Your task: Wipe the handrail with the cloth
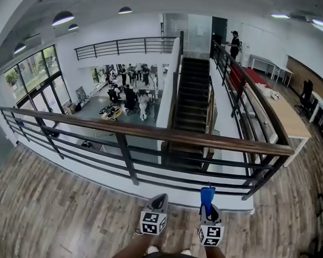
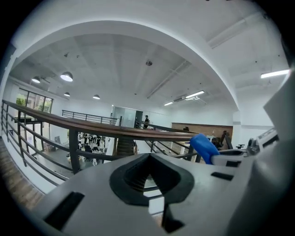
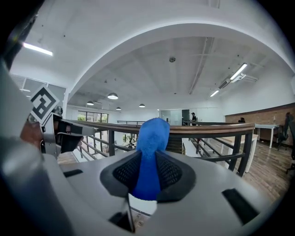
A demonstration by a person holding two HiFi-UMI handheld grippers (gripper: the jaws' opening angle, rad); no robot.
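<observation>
Head view: wiping looks not yet begun, all of it left to do. Blue cloth pinched upright in right gripper, low over plank wood floor, near but clear of handrail. Long brown rounded top rail, smooth, probably wood, on dark metal posts and thin horizontal bars. Left gripper just beside the right one, carrying nothing. Left gripper view: grey plastic jaws pressed together, ribbed black rubber pads meeting round a small diamond-shaped hollow, nothing in it; rail running across ahead, apart from the tips; cloth poking in from the right as a soft rounded blue lump. Right gripper view: jaws clamped on cloth, fuzzy, microfibre-like, folded into a narrow strip bulging above textured black pads; rail ahead and level with cloth top, no contact. Judged next need: bring cloth up onto rail top, then slide along it.
</observation>
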